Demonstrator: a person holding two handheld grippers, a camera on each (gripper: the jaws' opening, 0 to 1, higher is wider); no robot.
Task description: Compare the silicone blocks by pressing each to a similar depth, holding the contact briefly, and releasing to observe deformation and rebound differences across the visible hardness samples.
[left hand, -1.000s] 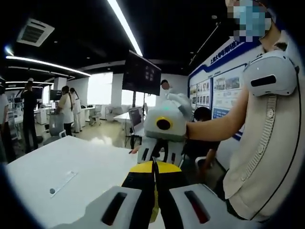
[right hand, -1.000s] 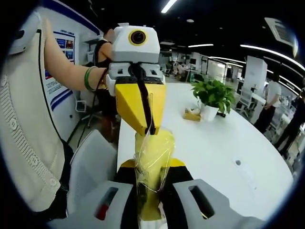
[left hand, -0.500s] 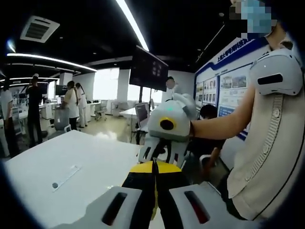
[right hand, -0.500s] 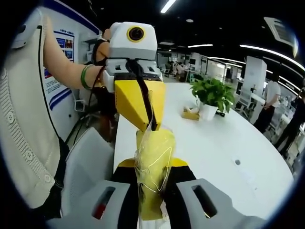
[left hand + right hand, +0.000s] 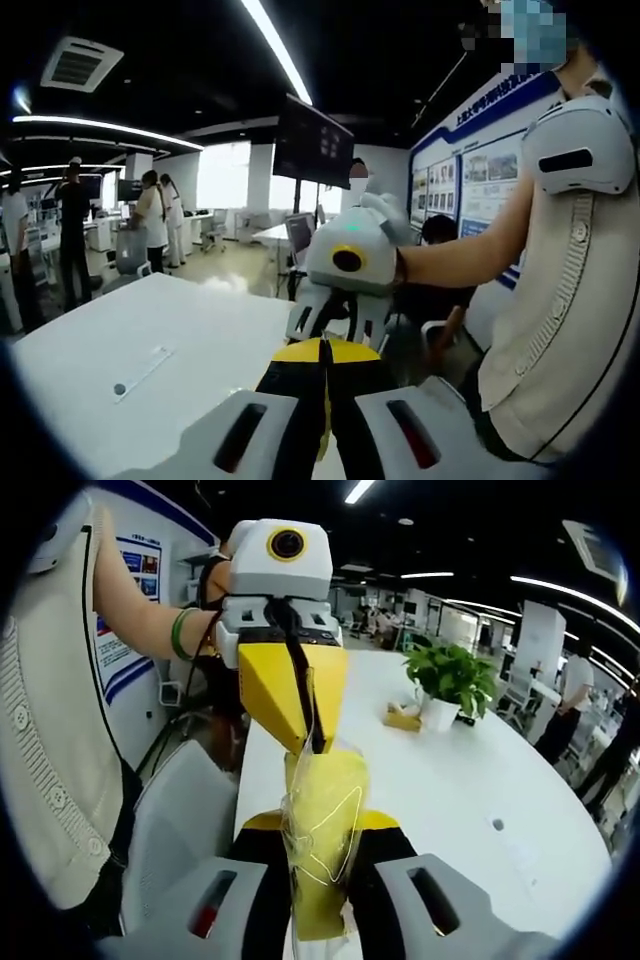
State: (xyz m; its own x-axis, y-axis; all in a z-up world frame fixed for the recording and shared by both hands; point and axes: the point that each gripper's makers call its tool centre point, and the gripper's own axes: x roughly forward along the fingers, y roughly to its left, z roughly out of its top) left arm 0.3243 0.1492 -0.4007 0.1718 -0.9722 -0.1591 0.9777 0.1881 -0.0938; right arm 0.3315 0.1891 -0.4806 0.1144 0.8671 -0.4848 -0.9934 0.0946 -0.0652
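Observation:
In the right gripper view, a yellow silicone block (image 5: 322,785) wrapped in clear plastic stands upright between my right gripper's (image 5: 320,830) black jaws, which are shut on it. My left gripper (image 5: 314,746) comes down from above, its yellow jaws pinched shut on the top edge of the plastic wrap (image 5: 300,825). In the left gripper view, my left gripper (image 5: 323,346) shows shut jaws with a thin yellow sliver between them. The right gripper (image 5: 340,322) faces it just beyond the tips. Both are held in the air above the table edge.
A long white table (image 5: 460,780) carries a potted plant (image 5: 450,680) and a small tan object (image 5: 403,718). A white chair (image 5: 185,810) stands beside it. The person's cream vest (image 5: 560,300) is close on one side. Several people (image 5: 150,215) stand far off.
Both hands have drifted slightly, shifting the views. The two grips on the wrapped yellow block look the same as before.

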